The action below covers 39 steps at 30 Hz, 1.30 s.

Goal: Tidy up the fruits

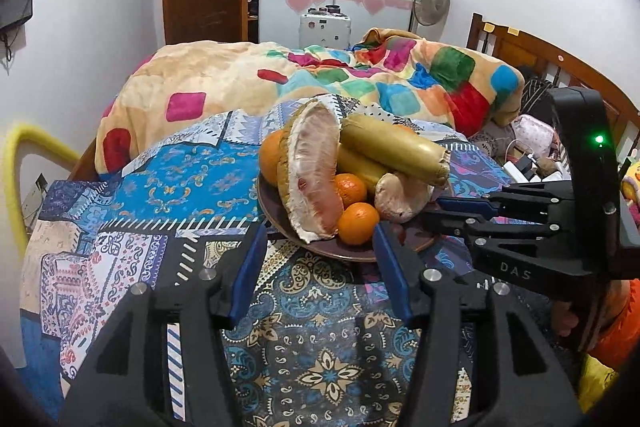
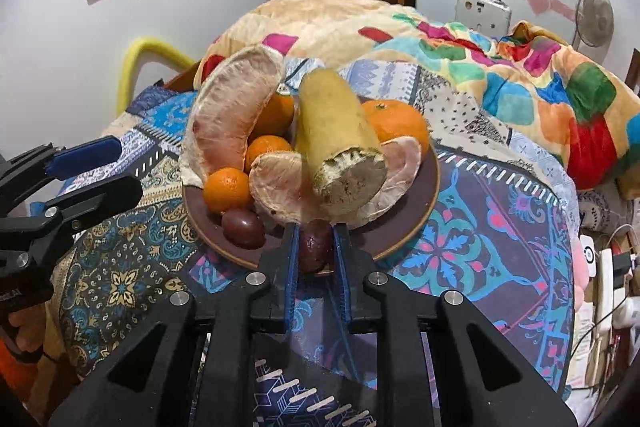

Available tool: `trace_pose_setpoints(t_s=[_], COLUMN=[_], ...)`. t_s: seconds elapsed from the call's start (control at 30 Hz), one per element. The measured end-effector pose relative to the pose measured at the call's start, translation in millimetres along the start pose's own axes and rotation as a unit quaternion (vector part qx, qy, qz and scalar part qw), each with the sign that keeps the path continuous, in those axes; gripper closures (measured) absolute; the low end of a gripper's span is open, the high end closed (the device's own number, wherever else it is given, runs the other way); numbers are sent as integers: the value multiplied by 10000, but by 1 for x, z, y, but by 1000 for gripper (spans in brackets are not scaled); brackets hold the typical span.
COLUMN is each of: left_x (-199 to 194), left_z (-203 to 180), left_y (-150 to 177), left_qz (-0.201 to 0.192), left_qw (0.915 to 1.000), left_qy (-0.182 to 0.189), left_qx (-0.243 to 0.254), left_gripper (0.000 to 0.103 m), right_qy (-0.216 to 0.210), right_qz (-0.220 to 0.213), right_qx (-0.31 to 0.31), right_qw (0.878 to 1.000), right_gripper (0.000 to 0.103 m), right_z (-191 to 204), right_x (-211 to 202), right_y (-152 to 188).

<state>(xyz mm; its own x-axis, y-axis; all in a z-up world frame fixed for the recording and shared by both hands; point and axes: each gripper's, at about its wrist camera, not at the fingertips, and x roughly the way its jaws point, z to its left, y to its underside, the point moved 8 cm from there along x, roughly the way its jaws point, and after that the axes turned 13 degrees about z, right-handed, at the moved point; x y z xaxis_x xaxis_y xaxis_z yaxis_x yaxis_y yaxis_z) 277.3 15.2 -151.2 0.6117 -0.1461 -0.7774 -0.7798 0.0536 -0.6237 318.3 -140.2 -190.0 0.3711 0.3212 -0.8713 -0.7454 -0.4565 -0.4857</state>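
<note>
Right gripper is closed around a dark purple fruit at the near rim of the brown plate; both blue pads press its sides. Left gripper is spread wide and holds nothing, with the plate just ahead of its fingertips.

Risks, as judgement:
- The fruit is round and smooth-skinned, so it may slip or squirt forward if the pads sit off its widest part.
- Directly above and beyond the right fingertips, a yellow cylinder leans on pale pomelo segments. A steep lift could knock the pile and roll the mandarins off the plate.
- The plate rests on a patterned quilt, a soft base that may tilt.

A second dark purple fruit lies left of the right fingertips, on the plate.
</note>
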Motion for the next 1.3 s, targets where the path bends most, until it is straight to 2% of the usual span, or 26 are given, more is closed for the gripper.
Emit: trace_pose_setpoints(t_s=[0.03,0.1,0.23,0.33,0.47,0.57,0.77,0.83,0.9,0.93,1.0,1.03,1.1,1.23,1.3], left_x=[0,-1,-11,-28,-70,-110,-194,-216,-237,-244,-258,-264,-271,-282,-285], left_z=[1,1,-1,-6,-15,-25,-43,-49,-55,-57,-61,-62,-63,-64,-64], left_y=[0,0,0,-1,-5,-5,7,13,22,24,31,35,40,48,51], left_qz=[2,-10,-88,-230,-645,-1033,-1859,-2054,-2260,-2327,-2466,-2512,-2533,-2594,-2621], left_qw=[10000,9999,9998,9995,9978,9945,9822,9782,9735,9719,9684,9672,9668,9649,9641], left_qy=[14,60,101,132,-33,-150,-237,-266,-335,-354,-376,-363,-330,-383,-409], left_qx=[-25,-88,-153,-177,-174,-122,-148,-125,-85,-80,-73,-74,-85,-120,-140], left_gripper=[48,48,48,48,48,48,48,48,38,35,31,29,17,13,7], right_qy=[-1,65,110,111,196,255,254,354,420,442,462,483,599,790,829], right_qz=[4,-68,-236,-539,-1134,-1756,-2641,-2883,-3084,-3172,-3319,-3373,-3483,-3629,-3673], right_qx=[7,-23,-41,21,68,91,221,240,241,245,271,284,305,321,362], right_qw=[10000,10000,9997,9985,9933,9841,9639,9566,9500,9470,9418,9397,9350,9279,9257], right_gripper=[80,66,65,65,65,65,64,59,49,46,33,30,23,9,2], right_z=[0,1,3,4,11,20,41,49,56,59,65,67,70,75,76], right_x=[0,-5,-23,-51,-105,-160,-235,-255,-270,-277,-288,-292,-299,-308,-310], right_y=[1,2,7,10,14,21,40,49,58,62,71,73,78,86,88])
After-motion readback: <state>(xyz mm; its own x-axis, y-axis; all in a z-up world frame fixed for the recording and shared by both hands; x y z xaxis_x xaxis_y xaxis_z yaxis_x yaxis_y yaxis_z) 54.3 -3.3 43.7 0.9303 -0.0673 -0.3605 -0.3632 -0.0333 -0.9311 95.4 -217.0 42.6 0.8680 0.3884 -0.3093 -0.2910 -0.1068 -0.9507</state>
